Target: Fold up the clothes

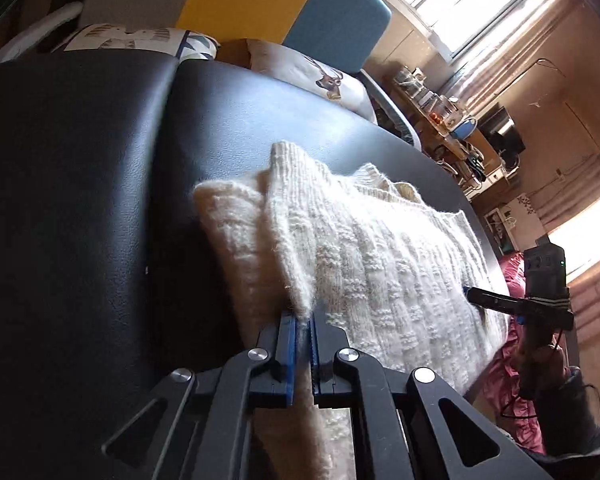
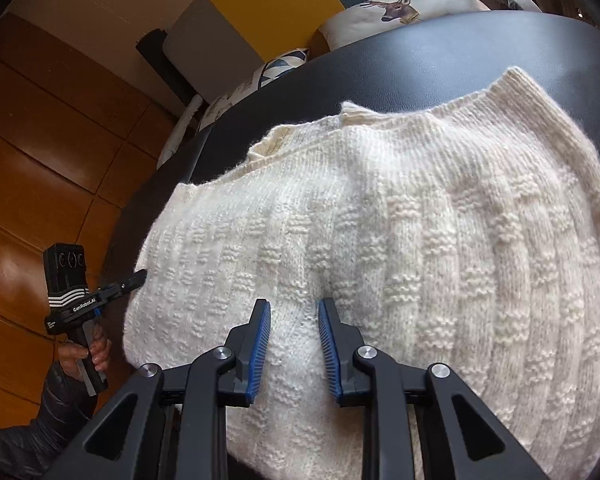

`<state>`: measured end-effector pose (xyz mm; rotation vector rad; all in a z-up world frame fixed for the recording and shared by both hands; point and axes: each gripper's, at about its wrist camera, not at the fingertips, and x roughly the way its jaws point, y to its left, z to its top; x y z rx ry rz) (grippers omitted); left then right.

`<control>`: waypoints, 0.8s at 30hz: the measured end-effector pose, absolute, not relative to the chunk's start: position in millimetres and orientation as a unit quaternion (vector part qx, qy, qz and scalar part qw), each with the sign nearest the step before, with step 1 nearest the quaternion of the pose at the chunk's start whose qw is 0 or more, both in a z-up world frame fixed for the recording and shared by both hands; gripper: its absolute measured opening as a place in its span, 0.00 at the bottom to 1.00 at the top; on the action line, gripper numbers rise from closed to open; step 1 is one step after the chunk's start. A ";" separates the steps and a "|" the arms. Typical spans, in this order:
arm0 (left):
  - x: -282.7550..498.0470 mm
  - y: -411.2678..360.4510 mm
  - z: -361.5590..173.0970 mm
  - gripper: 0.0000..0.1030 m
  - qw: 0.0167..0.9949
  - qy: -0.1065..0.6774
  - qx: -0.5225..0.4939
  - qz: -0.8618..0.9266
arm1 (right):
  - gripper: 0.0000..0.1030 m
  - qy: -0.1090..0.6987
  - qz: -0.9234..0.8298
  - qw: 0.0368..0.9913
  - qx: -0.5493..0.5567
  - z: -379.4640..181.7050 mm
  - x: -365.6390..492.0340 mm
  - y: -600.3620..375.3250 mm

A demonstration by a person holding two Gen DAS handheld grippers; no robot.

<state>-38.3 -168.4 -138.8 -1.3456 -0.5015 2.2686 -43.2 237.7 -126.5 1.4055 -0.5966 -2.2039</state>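
A cream knitted sweater (image 1: 372,256) lies on a black leather surface (image 1: 80,200); it fills most of the right wrist view (image 2: 420,240). My left gripper (image 1: 303,320) is shut on a raised fold at the sweater's edge, with wool pinched between its blue pads. It also shows at the sweater's left edge in the right wrist view (image 2: 134,279). My right gripper (image 2: 294,312) is open, its blue pads (image 2: 262,344) standing just over the sweater's middle with nothing between them. In the left wrist view it (image 1: 470,292) touches the sweater's far side.
Printed cushions (image 1: 324,76) and a yellow and blue headboard (image 1: 284,4) lie beyond the black surface. A cluttered desk (image 1: 452,128) stands by the window. Pink fabric (image 1: 512,364) lies at the right. A wooden floor (image 2: 40,160) runs along the left.
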 end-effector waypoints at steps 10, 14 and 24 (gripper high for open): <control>-28.5 -188.9 -128.6 0.46 0.192 -0.203 -0.479 0.832 | 0.24 -0.146 -0.850 0.209 0.462 -88.2 -45.9 248.3; -35.4 -191.5 -131.9 0.55 0.186 -0.228 -0.481 0.826 | 0.24 -0.089 -0.862 0.145 0.477 -85.9 -56.9 271.0; -50.1 -169.2 -139.0 0.66 0.208 -0.202 -0.482 0.827 | 0.25 -0.133 -0.850 0.089 0.502 -122.1 -61.3 318.0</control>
